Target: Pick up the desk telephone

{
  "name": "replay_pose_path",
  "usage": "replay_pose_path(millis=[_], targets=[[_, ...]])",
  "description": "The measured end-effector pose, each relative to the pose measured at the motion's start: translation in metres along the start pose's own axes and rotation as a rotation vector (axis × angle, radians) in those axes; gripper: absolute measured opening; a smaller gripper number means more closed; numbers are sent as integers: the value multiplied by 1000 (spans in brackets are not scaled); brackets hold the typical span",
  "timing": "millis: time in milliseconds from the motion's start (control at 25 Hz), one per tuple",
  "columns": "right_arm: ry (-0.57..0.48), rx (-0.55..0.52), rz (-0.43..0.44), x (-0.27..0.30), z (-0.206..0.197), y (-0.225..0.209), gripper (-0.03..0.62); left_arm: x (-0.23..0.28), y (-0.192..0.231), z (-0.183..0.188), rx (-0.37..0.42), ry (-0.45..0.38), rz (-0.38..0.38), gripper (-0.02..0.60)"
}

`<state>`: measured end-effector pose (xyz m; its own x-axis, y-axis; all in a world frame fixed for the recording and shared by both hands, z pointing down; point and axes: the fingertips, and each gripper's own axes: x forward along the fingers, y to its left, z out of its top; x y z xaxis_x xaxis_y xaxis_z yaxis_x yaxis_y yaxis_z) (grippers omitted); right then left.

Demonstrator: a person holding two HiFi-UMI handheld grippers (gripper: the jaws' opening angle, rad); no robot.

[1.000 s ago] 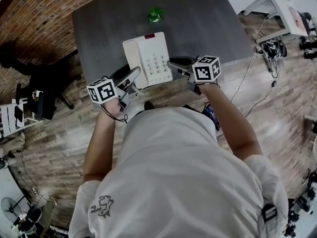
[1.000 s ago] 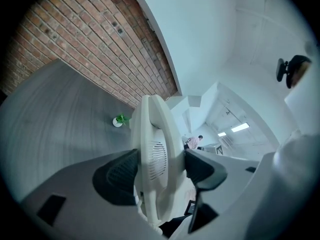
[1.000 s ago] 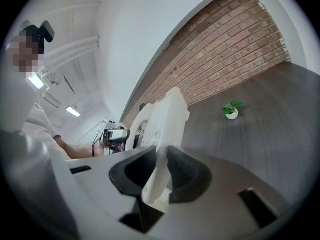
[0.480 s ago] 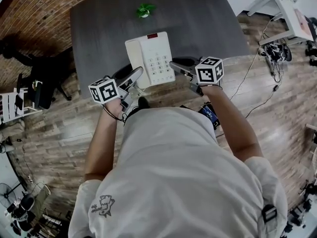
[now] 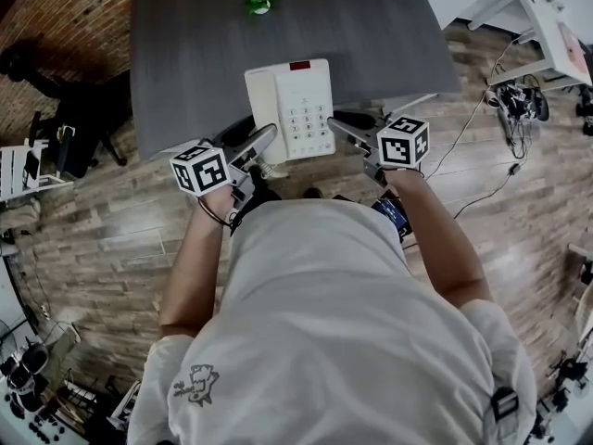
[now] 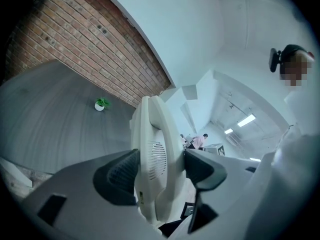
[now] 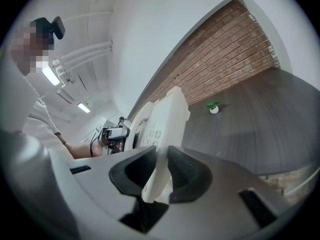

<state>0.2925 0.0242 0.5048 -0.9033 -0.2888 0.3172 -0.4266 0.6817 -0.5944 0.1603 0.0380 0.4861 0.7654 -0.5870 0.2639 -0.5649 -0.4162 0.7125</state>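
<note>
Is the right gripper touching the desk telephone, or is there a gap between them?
Touching. The right gripper view shows the right gripper with both jaws closed on the thin edge of the desk telephone, no gap on either side.

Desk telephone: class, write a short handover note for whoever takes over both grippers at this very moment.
Left gripper: shut on the handset side of the desk telephone.
Right gripper: shut on its thin keypad-side edge.
Where: the desk telephone hangs between both grippers over the near edge of the dark table, apparently clear of the top. A small potted plant stands at the far side.
Done: the grasp and, it seems, the lift.
Left: keep both grips even and the desk telephone steady.
</note>
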Motion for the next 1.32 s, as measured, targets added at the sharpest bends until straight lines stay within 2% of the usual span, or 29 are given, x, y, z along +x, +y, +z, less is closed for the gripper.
replay_pose_path(millis=[440, 1320], targets=[[-17, -5, 12, -37, -35, 29, 81, -16, -38, -44, -1, -11, 15, 304], [13, -15, 58, -13, -53, 66, 81, -65, -34, -55, 3, -53, 52, 301]])
